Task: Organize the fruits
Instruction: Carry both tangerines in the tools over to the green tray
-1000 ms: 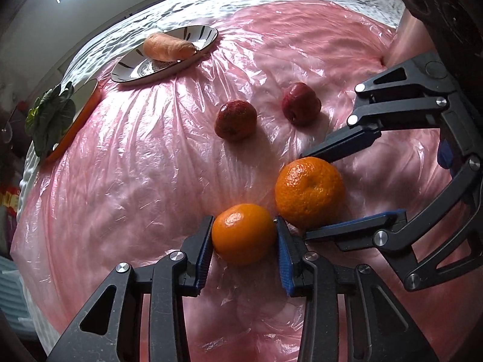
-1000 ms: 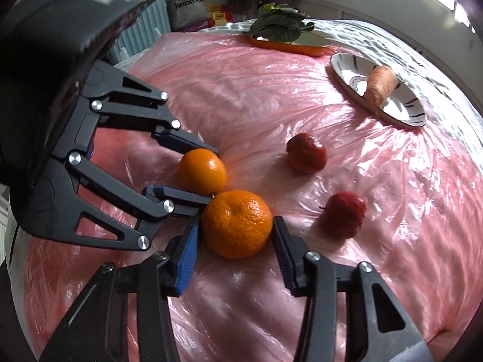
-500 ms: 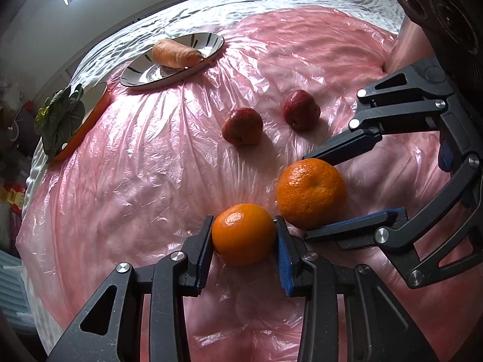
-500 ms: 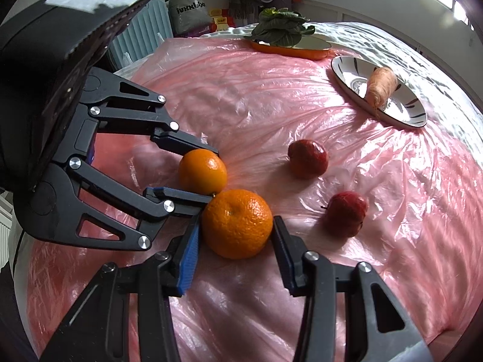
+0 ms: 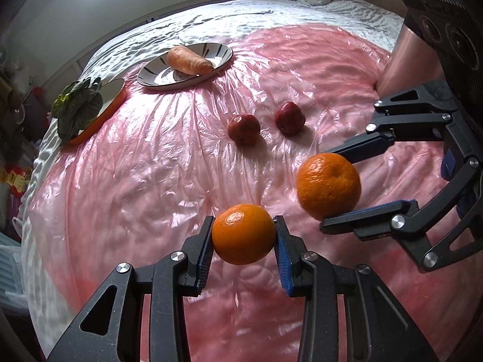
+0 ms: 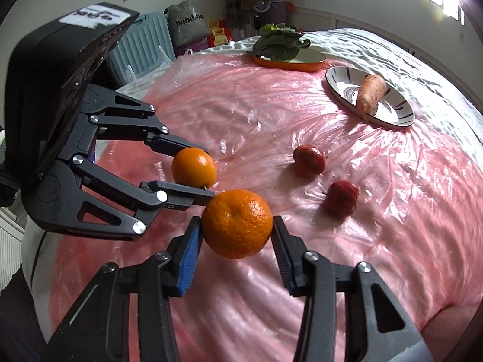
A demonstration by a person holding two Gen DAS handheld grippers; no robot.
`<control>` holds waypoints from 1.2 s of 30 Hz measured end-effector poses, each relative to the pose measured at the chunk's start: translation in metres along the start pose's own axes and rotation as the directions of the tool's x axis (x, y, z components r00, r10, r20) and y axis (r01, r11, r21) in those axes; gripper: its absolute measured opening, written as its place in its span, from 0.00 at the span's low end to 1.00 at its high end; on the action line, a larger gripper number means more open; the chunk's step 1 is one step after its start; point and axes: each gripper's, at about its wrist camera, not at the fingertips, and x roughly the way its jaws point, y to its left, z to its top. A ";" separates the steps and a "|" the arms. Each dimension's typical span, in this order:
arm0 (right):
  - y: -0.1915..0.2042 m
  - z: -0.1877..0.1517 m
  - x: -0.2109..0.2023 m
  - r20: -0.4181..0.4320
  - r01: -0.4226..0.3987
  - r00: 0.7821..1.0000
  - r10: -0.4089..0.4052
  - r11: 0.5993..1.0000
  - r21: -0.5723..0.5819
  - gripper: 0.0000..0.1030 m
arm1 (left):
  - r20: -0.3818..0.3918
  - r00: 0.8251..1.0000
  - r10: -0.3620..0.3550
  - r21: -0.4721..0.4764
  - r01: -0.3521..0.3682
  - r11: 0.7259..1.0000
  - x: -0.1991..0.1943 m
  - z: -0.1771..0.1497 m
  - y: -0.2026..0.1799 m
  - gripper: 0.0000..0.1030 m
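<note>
The smaller orange [image 5: 244,234] is clamped between the fingers of the left gripper [image 5: 244,241]; the larger orange [image 6: 237,223] is clamped by the right gripper [image 6: 237,235]. Both are held above the pink plastic sheet [image 5: 151,166] near its front edge. Two red fruits [image 5: 244,129] [image 5: 289,117] lie at mid-sheet. At the far edge, a carrot [image 5: 188,59] lies on a striped plate [image 5: 157,74], and leafy greens [image 5: 79,104] fill an orange dish [image 5: 113,104]. The bed beneath is cut off by the frame.

Two red fruits [image 5: 244,128] [image 5: 289,117] lie ahead on otherwise open pink sheet [image 5: 151,166].
</note>
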 end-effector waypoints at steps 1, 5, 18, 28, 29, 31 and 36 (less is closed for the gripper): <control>0.002 -0.002 -0.004 0.002 0.001 1.000 -0.001 1.000 0.002 0.78 | 0.002 1.000 0.002 -0.002 -0.002 1.000 -0.003 -0.001 -0.001 0.32; 0.011 -0.014 -0.021 0.012 0.002 1.000 -0.002 1.000 0.017 0.78 | 0.016 1.000 0.004 -0.012 -0.004 1.000 -0.020 -0.008 -0.006 0.32; 0.049 -0.069 -0.085 0.055 0.012 0.998 -0.017 0.996 0.085 0.78 | 0.079 0.997 -0.006 -0.076 0.012 0.997 -0.075 -0.038 -0.035 0.32; 0.055 -0.136 -0.133 0.082 0.044 0.995 -0.062 0.978 0.202 0.78 | 0.104 0.994 -0.038 -0.110 0.050 0.993 -0.107 -0.061 -0.078 0.32; 0.054 -0.144 -0.140 0.084 0.056 0.994 -0.075 0.975 0.214 0.78 | 0.105 0.994 -0.043 -0.109 0.055 0.993 -0.109 -0.062 -0.085 0.32; 0.050 -0.157 -0.151 0.092 0.069 0.991 -0.094 0.969 0.238 0.78 | 0.105 0.993 -0.054 -0.103 0.065 0.993 -0.113 -0.065 -0.098 0.32; 0.037 -0.190 -0.180 0.099 0.123 0.982 -0.158 0.947 0.298 0.78 | 0.104 0.993 -0.063 -0.079 0.071 0.994 -0.118 -0.064 -0.138 0.32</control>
